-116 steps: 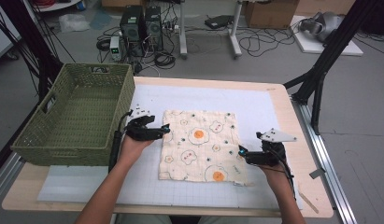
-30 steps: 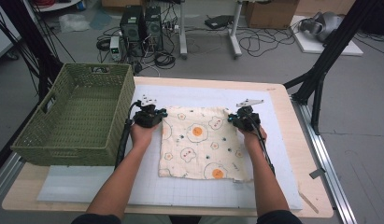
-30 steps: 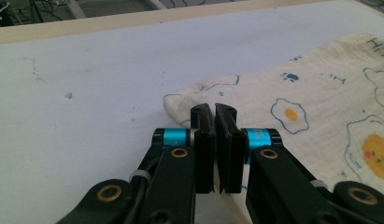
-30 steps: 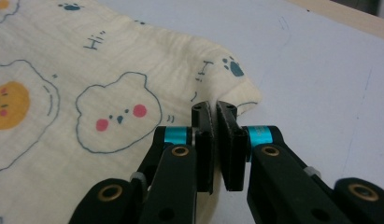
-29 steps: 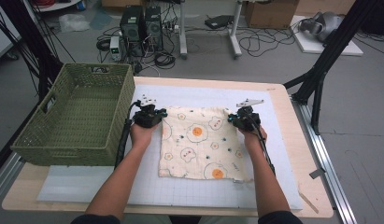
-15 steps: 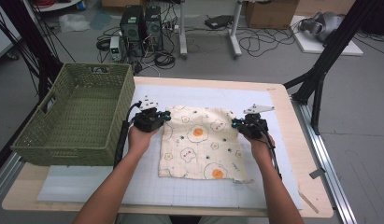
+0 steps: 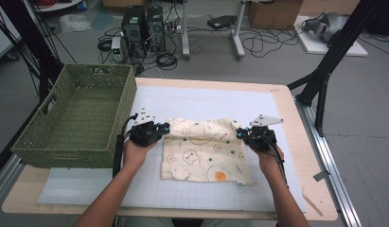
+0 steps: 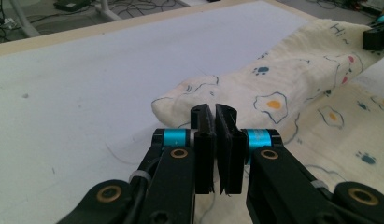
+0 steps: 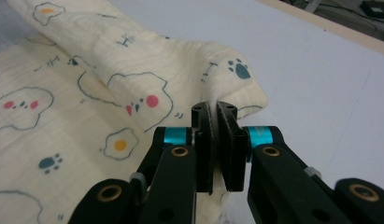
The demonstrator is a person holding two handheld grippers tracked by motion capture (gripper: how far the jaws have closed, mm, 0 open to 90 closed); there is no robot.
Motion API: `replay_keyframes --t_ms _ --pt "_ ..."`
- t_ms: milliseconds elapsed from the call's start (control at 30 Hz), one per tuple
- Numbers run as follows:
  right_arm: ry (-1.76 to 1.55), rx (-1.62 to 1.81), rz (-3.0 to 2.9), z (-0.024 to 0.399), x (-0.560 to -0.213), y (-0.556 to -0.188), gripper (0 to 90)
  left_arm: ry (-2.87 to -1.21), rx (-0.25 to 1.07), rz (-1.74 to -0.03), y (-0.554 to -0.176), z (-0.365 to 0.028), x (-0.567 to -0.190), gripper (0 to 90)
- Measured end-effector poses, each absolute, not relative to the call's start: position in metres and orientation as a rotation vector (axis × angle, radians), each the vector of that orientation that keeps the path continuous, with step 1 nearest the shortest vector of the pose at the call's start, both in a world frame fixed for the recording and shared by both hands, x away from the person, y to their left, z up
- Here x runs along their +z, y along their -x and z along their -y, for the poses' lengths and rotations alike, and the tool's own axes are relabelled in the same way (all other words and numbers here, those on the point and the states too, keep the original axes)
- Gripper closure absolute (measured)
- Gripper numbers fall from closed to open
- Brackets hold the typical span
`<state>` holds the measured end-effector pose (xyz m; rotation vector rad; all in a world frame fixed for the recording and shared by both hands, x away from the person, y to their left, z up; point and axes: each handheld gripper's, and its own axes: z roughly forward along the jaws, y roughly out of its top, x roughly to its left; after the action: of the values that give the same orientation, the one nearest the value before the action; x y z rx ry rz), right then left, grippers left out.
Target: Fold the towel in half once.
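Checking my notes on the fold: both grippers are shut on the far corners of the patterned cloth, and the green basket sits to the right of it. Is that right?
Not quite. The green basket sits to the left of the patterned cloth, as the high view shows. The rest holds: the left gripper and right gripper are each shut on a far corner.

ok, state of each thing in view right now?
cloth: far edge lifted and folding toward the person, rest flat on the mat
left gripper: shut on cloth corner
right gripper: shut on cloth corner
basket: upright, empty
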<state>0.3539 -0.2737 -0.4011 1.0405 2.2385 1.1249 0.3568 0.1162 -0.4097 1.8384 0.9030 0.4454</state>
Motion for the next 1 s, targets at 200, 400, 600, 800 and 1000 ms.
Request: replay_keyframes --t_ms 200,400,600,800,1000 --pt "-1.06 1.122 -2.266 0.28 -0.415 -0.337 85.7 -1.865 0.416 -0.887 -0.341 -0.116 -0.421 85.7" --pt "-1.049 1.11 -2.293 0.28 -0.427 -0.326 85.6 -1.921 0.412 -0.884 -0.333 -0.116 -0.433 85.4" --pt "-1.058 1.103 -2.314 0.279 -0.433 -0.324 83.8 -1.947 0.39 -0.926 -0.333 -0.12 -0.442 77.8" --pt "-1.076 1.157 -2.252 0.286 -0.425 -0.323 68.7 -1.827 0.422 -0.992 -0.346 -0.133 -0.427 48.6" --pt "-1.114 1.194 -2.192 0.292 -0.42 -0.324 59.7 -1.837 0.377 -1.023 -0.371 -0.126 -0.419 47.9"
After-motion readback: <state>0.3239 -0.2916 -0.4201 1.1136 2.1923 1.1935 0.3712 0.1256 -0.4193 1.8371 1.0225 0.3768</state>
